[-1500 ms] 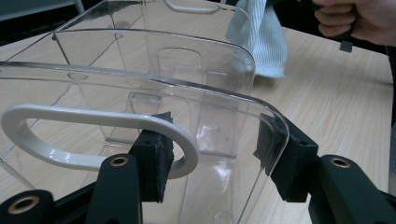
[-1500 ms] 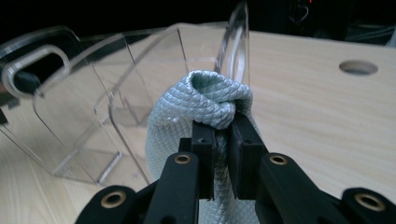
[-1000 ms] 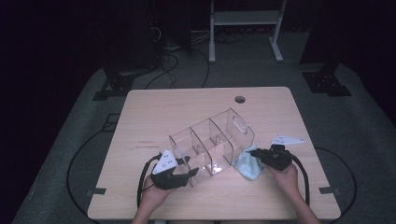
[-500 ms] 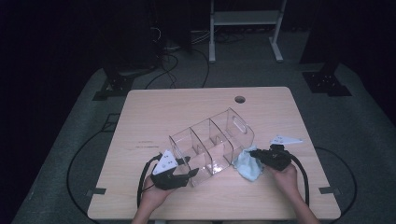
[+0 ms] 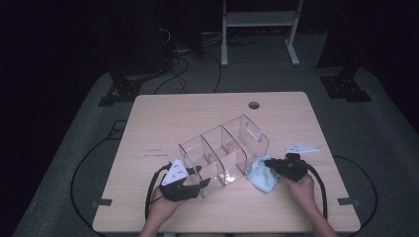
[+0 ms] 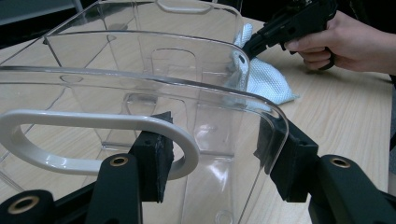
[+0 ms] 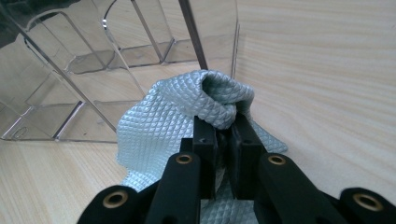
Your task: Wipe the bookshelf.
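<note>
Clear plastic catches the eye first: a see-through divided organizer (image 5: 225, 153) lies tipped on the pale wooden desk (image 5: 163, 118), running on a slant from the near left up toward the far right, its handle cut-out at the far end. At its near-left end, the left gripper (image 5: 197, 181) is clamped on the organizer's end wall, and the left gripper view makes it plain: one black pad sits just behind the cream-coloured handle loop (image 6: 93, 140), the other presses on the outside of the curved clear corner, so the wall is pinched between them. A hand (image 5: 163, 210) comes in from the bottom edge behind it. Moving right along the dividers, past the three open compartments, we reach a pale blue-grey cleaning cloth (image 5: 261, 175) bunched against the organizer's near-right side, part of it spread on the desk. The right gripper (image 5: 269, 163) has its jaws squeezed nearly together on a fold of that quilted cloth (image 7: 219, 102), the bunch pushed up against the clear wall. Farther right, a hand (image 5: 301, 185) grasps that gripper's body, its cable looping off toward the desk's edge.
</note>
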{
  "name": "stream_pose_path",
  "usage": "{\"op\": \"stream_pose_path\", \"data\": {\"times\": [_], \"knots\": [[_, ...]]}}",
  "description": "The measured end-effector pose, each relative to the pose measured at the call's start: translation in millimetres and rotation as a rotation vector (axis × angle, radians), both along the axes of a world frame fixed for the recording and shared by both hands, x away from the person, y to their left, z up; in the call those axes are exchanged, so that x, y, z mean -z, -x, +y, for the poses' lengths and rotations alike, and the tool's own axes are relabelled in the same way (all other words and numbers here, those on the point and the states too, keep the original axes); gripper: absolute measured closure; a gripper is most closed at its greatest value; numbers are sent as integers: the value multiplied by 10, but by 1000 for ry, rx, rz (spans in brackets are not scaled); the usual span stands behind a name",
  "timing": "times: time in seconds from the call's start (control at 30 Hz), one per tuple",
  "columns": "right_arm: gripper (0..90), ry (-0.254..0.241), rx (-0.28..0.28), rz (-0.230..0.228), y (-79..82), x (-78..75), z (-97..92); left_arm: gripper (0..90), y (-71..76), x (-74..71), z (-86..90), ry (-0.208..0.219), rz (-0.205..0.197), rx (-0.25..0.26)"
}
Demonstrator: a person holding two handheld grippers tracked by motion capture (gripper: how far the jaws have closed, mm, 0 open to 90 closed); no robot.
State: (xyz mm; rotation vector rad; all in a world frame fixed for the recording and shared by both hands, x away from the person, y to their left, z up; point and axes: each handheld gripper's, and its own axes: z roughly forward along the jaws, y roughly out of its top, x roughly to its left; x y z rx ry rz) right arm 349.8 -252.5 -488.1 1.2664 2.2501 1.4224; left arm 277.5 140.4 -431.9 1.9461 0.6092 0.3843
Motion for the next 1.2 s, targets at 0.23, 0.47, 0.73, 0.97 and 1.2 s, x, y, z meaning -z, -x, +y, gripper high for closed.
{"op": "stream_pose_path", "data": {"times": [0.23, 0.47, 0.73, 0.97, 1.2], "knots": [[825, -24, -17, -100, 178, -288, 58, 465, 8, 0, -15, -3, -2, -11], [825, -50, -91, -154, 286, -500, 338, 465, 16, 0, -52, -8, -1, -5], [828, -88, -115, -182, 298, -596, 481, 464, 16, -1, -50, -9, -1, -3], [828, -43, -125, -113, 349, -346, 493, 464, 25, -1, -58, -6, -1, -5], [828, -55, -131, -159, 380, -484, 509, 464, 24, 3, -65, -5, 0, -2]]}}
